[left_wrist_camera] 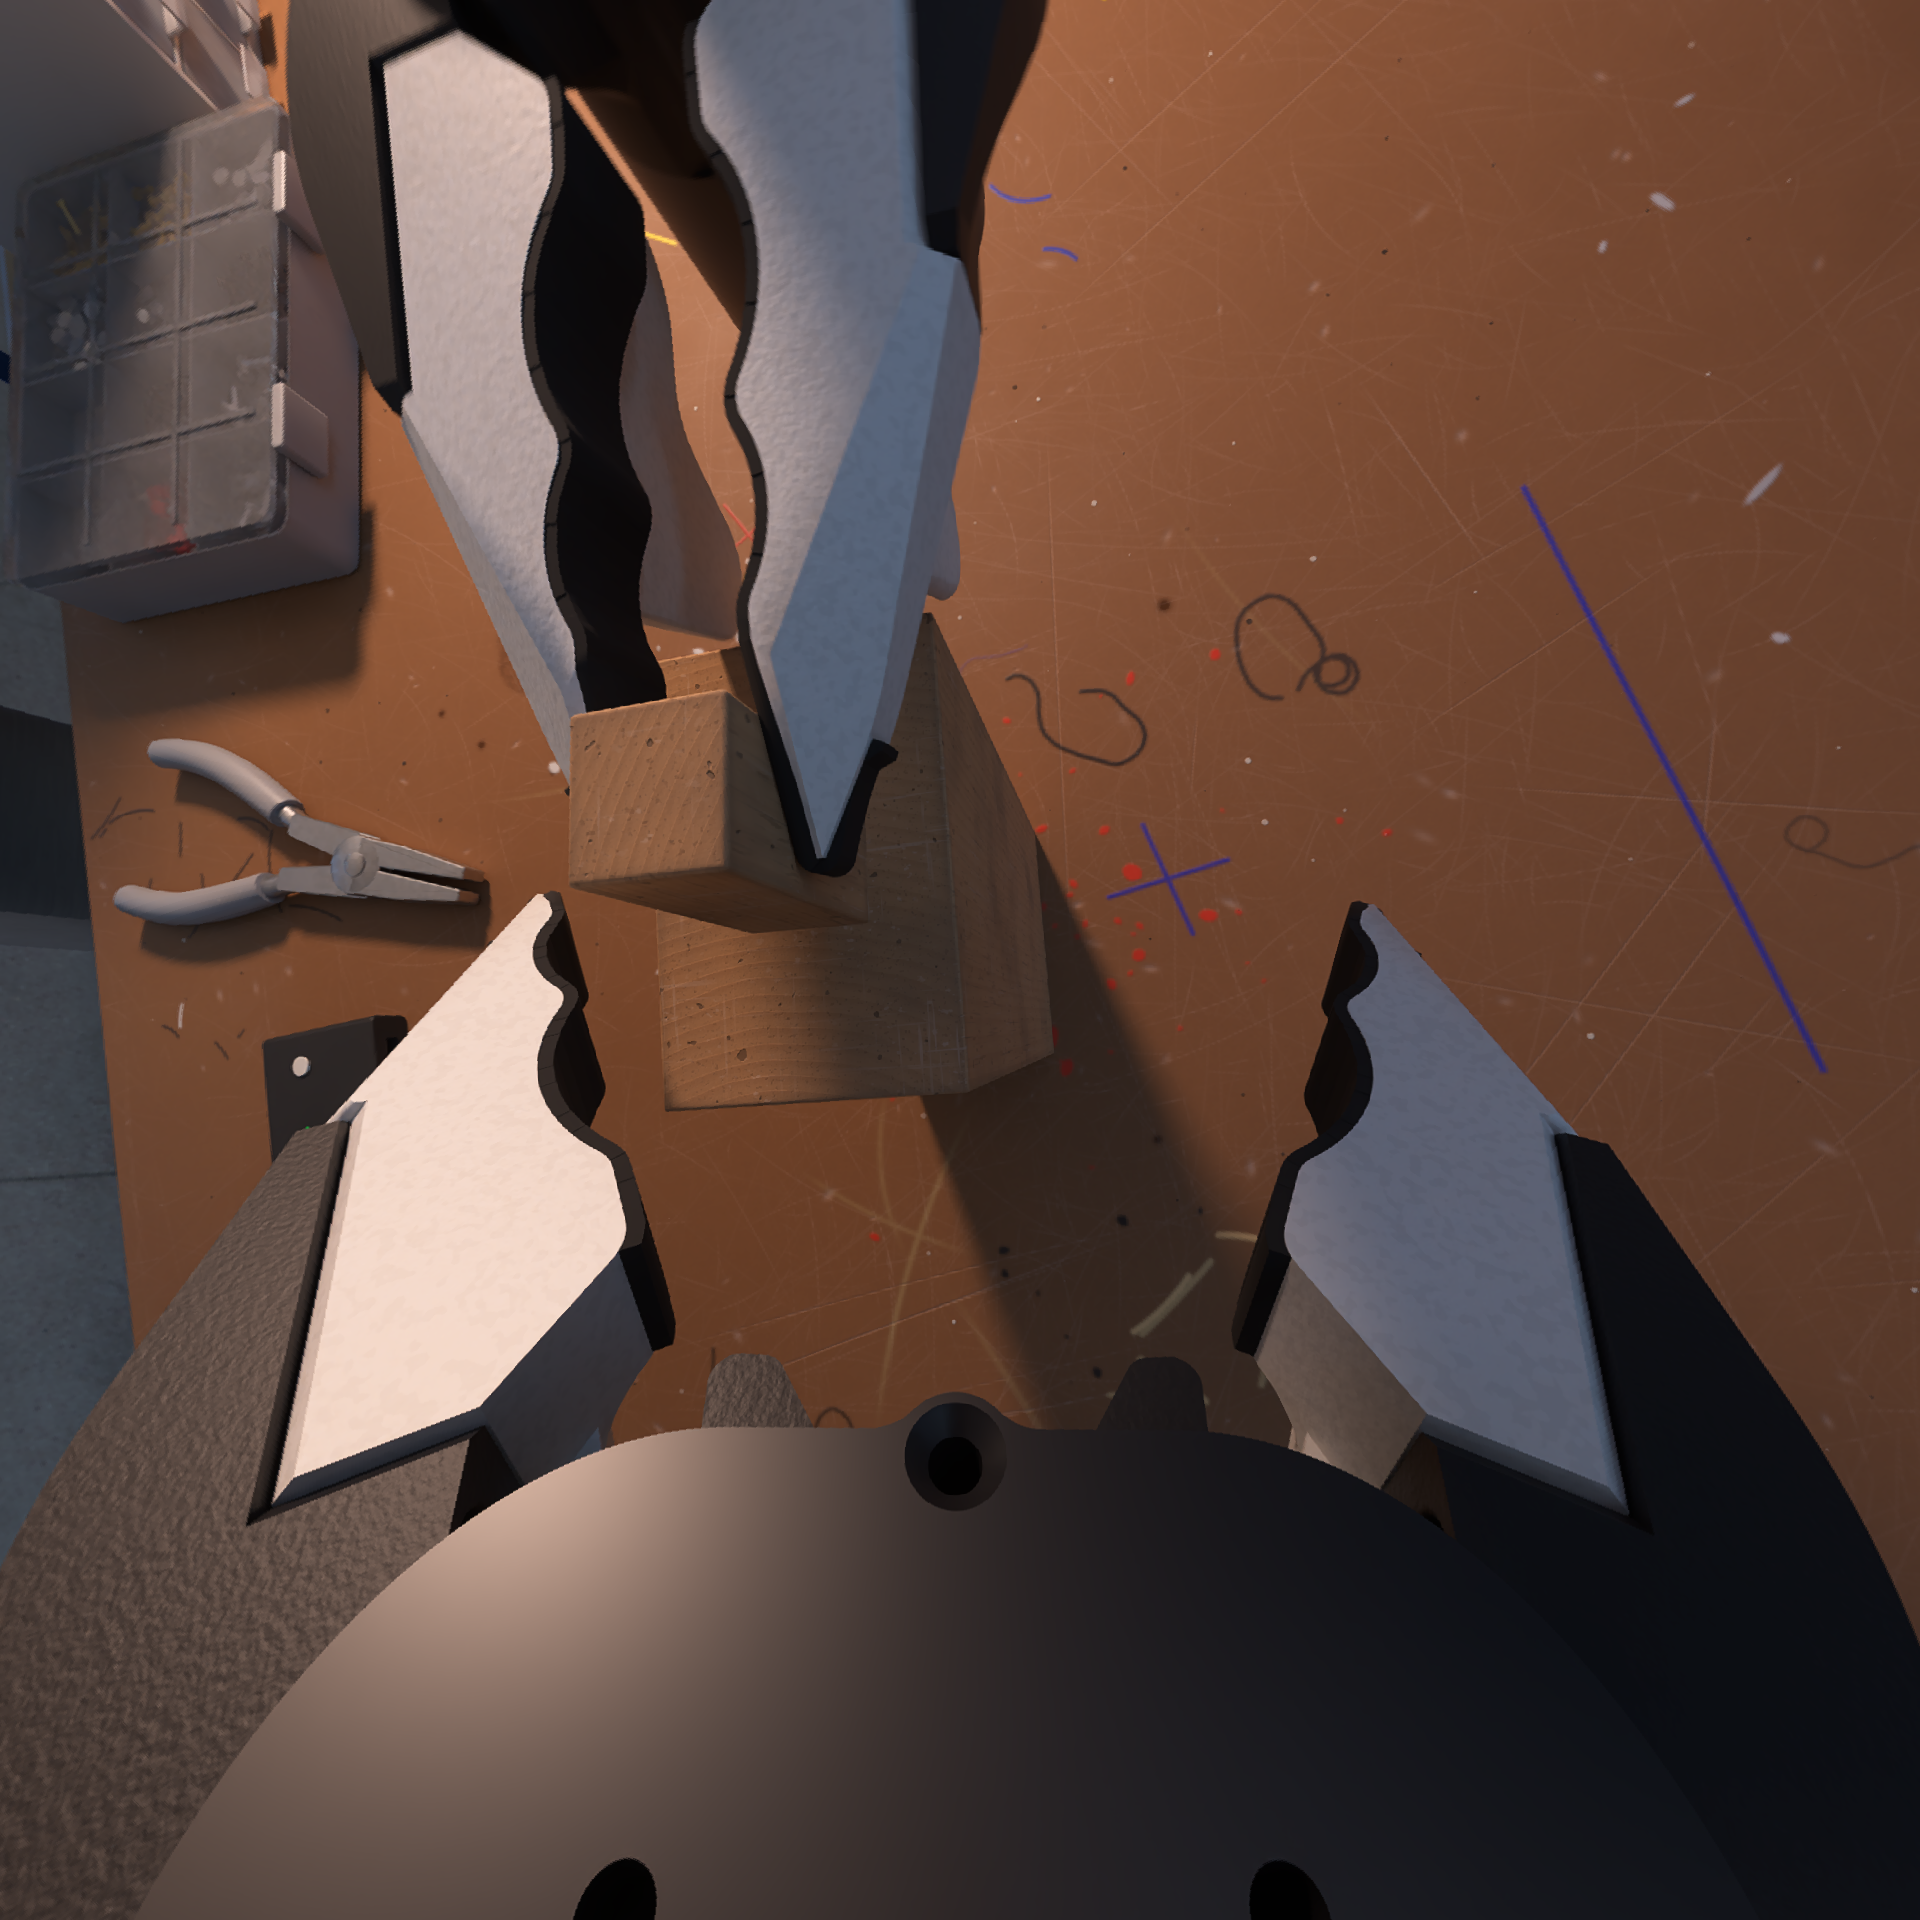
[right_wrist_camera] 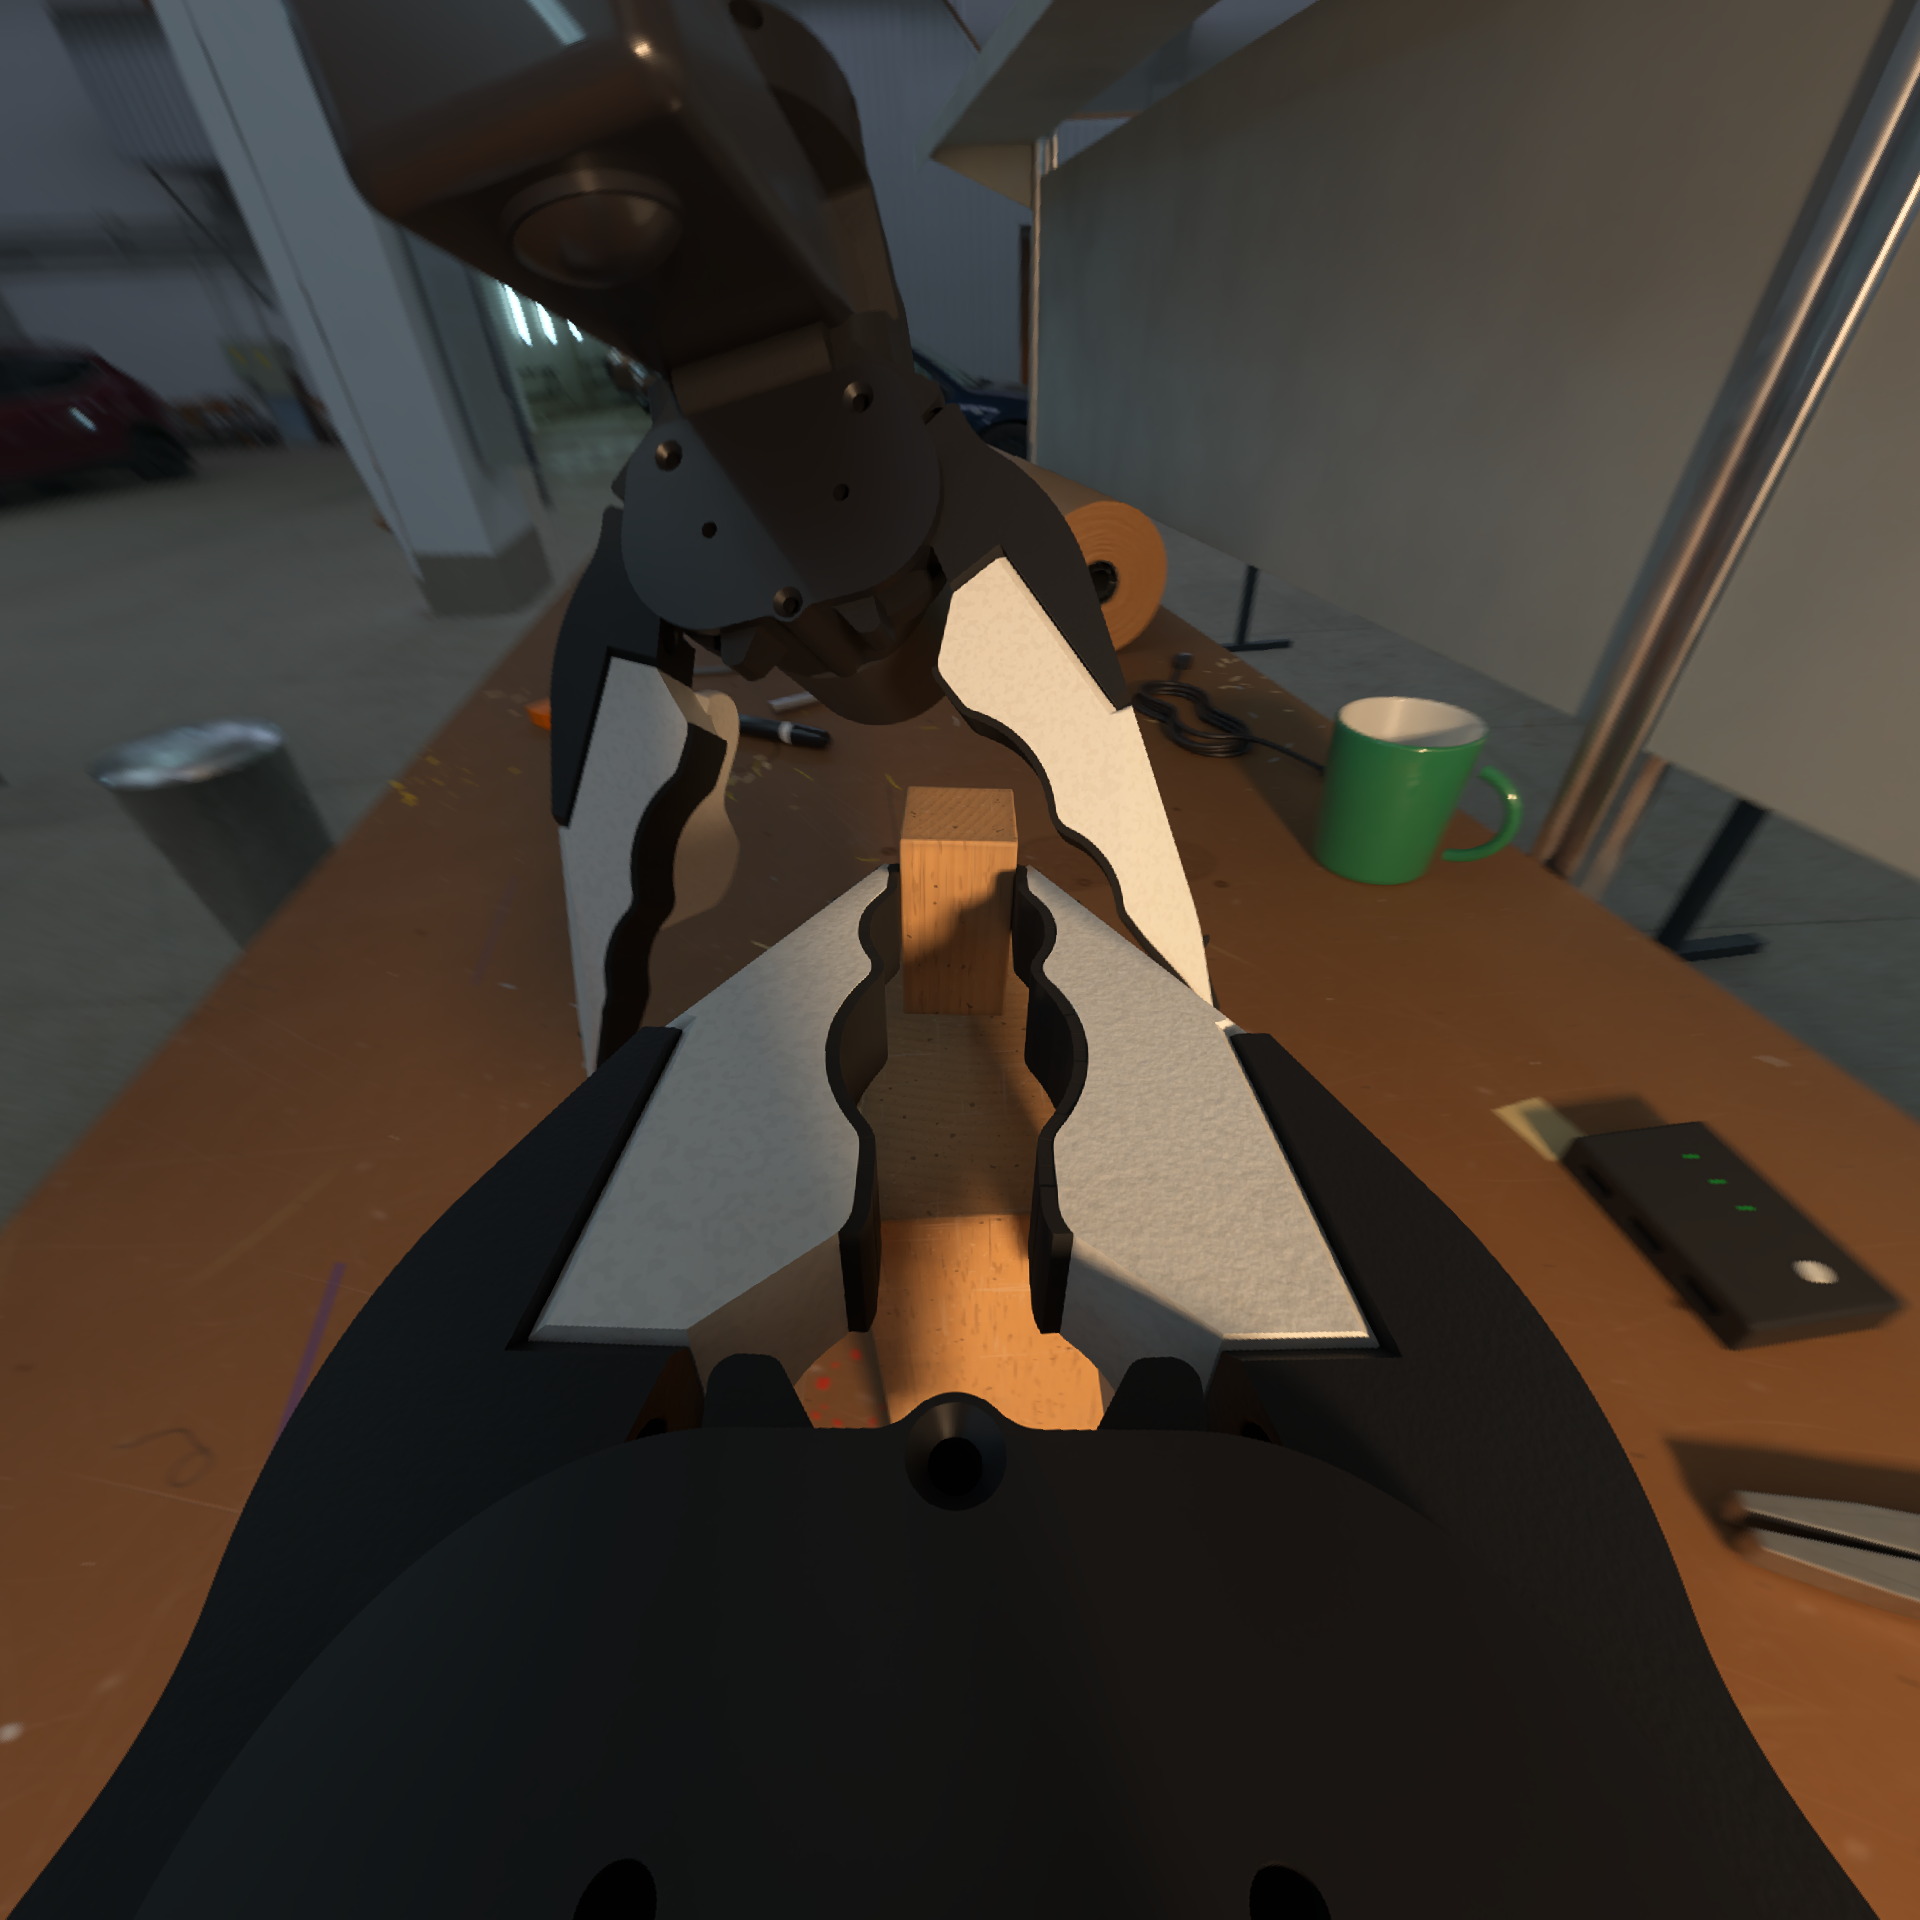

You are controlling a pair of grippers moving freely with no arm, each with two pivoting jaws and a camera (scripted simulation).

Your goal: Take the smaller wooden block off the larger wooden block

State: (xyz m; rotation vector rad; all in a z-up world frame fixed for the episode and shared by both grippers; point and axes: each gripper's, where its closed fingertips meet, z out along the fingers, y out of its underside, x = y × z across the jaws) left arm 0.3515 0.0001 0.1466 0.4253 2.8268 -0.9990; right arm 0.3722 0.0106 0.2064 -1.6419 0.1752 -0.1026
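The smaller wooden block (right_wrist_camera: 956, 904) stands upright on top of the larger wooden block (right_wrist_camera: 966, 1320). I cannot tell if there is a gap between them. My right gripper (right_wrist_camera: 954, 878) is shut on the smaller block, one fingertip on each side. In the left wrist view, looking down, the right gripper (left_wrist_camera: 701, 795) reaches in from the top and holds the smaller block (left_wrist_camera: 655, 810) over the larger block (left_wrist_camera: 862, 1018). My left gripper (left_wrist_camera: 956, 914) is open wide and empty, hovering above the blocks. Its fingers (right_wrist_camera: 1070, 727) also show in the right wrist view.
On the brown table (left_wrist_camera: 1403, 416), grey pliers (left_wrist_camera: 312, 852) and a clear compartment box (left_wrist_camera: 156, 353) lie left of the blocks, near the table's edge. A green mug (right_wrist_camera: 1392, 790), black cable (right_wrist_camera: 1195, 717), marker (right_wrist_camera: 790, 732), paper roll (right_wrist_camera: 1117, 561) and black device (right_wrist_camera: 1725, 1226) are also there.
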